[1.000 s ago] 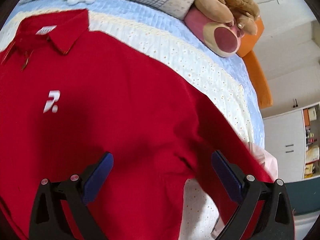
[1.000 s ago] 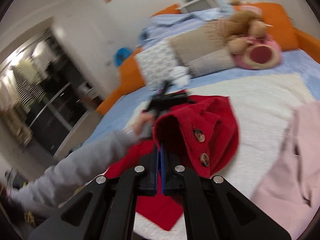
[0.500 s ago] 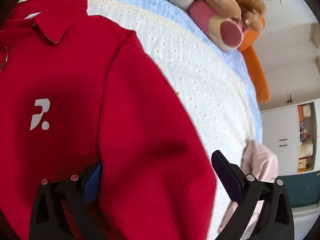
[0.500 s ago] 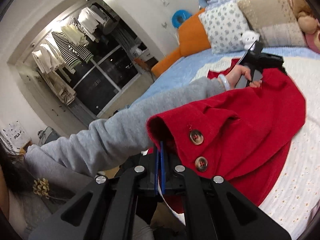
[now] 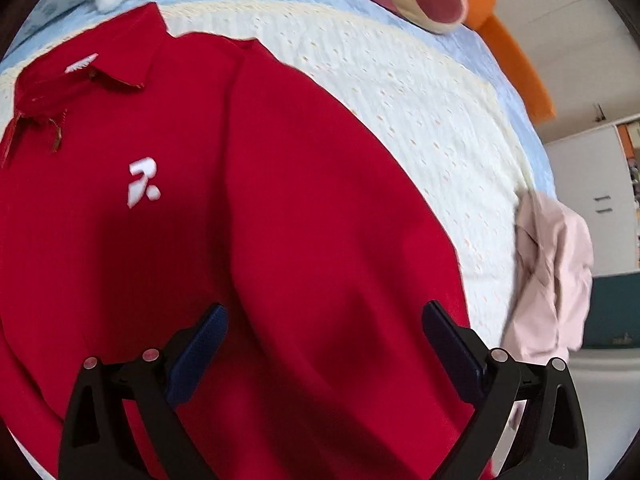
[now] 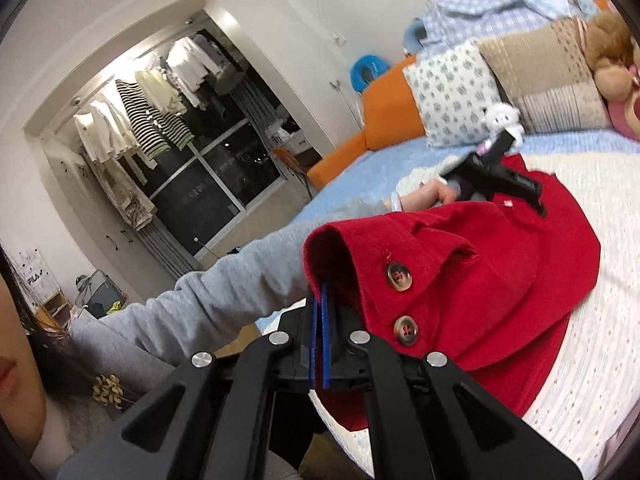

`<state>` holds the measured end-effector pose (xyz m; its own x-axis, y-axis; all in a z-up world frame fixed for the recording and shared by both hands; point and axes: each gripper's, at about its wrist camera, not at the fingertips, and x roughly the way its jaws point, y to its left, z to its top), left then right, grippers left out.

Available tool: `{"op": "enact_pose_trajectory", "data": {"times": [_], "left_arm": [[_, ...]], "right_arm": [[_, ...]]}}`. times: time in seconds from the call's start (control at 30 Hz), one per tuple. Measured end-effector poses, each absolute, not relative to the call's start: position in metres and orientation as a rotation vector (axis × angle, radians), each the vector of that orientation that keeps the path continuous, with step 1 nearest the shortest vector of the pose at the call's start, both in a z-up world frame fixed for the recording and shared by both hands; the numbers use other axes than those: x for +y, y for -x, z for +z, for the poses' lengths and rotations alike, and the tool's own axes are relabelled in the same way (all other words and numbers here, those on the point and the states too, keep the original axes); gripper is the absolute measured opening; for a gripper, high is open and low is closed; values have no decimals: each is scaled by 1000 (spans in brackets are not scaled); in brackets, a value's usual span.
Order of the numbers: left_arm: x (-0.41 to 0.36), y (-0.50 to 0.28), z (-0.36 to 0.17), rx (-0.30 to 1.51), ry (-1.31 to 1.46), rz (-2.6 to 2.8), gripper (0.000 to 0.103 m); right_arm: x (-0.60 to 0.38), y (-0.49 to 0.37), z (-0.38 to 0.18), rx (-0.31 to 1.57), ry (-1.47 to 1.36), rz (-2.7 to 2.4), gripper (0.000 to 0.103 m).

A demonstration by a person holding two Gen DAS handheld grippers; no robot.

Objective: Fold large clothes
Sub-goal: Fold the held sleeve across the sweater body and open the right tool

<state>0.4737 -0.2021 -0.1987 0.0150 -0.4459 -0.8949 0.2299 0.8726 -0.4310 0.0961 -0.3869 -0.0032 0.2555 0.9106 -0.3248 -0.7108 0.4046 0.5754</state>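
While the right gripper [image 6: 320, 320] pinches the buttoned cuff [image 6: 384, 280] of the red shirt [image 5: 224, 240], jaws pressed together on the fabric, the sleeve is lifted and carried across the body. Shirt lies front-up on the white bedspread [image 5: 420, 112], collar [image 5: 100, 68] toward the pillows. Left gripper [image 5: 324, 344] hovers over the lower chest, jaws spread wide, nothing between them. Step looks like the sleeve fold-in, roughly midway. Next move, my read: lay the cuff flat across the torso, release, and use the left to pin or smooth the fold line. Pink garment [image 5: 552, 272] sits just beside the shirt's edge; keep the fold off it.
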Motion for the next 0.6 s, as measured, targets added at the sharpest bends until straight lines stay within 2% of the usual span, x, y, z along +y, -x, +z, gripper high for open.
{"op": "enact_pose_trajectory", "data": {"times": [0.03,0.07,0.1,0.13,0.17,0.23,0.4,0.6], "left_arm": [[-202,-472,-199,1466,202,-541,97],[-203,-471,-199,1460,216,-545,86],[-204,-473,-197,1445,208,-538,72],[-205,-476,-196,1439,191,-531,48],[-205,-479,-195,1430,182,-526,31],[-203,-488,-187,1375,184,-532,12],[-181,-502,-171,1267,148,-531,12],[-149,-509,-207,1270,229,-501,12]], "right_arm": [[-386,-94,1,672,-342,1138,3],[-385,-91,3,660,-344,1152,4],[-383,-89,4,656,-346,1164,4],[-382,-89,5,649,-344,1164,4],[-380,-88,4,644,-345,1159,4],[-375,-88,-2,654,-349,1154,4],[-341,-87,-33,704,-317,1172,4],[-279,-80,-89,790,-273,1167,4]]}}
